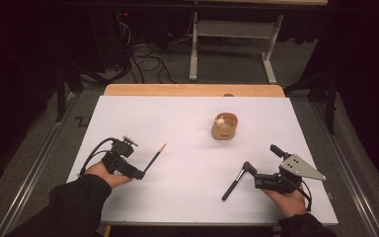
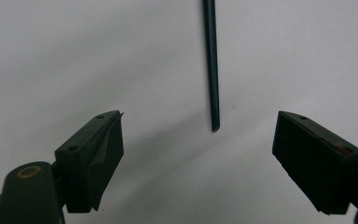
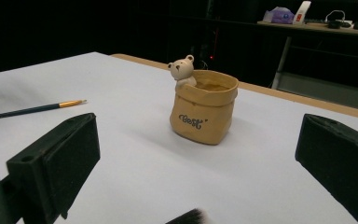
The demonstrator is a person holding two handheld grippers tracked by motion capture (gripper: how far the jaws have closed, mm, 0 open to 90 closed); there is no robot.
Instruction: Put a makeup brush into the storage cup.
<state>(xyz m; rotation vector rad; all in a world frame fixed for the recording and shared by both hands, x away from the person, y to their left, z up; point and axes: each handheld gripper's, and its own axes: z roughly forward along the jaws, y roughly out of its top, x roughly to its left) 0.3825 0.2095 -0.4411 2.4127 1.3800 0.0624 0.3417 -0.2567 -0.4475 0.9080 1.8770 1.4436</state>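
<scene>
The left tool [image 1: 137, 173], near the desk's [image 1: 187, 197] left edge, has its jaws wide apart, holding nothing, the thin dark paintbrush [image 1: 154, 157] lying between them with its tip cut off in the left gripper view. The right tool [image 1: 249, 170], near the right edge, gapes empty; a black brush [image 1: 232, 187] lies before it, its bristles hard to make out. A tan sack-shaped pot with a bear figure [image 1: 224, 126] stands toward the far edge.

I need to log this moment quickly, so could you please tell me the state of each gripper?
Left gripper: open, thin paintbrush between its fingers, not gripped.
Right gripper: open, holding nothing.
</scene>
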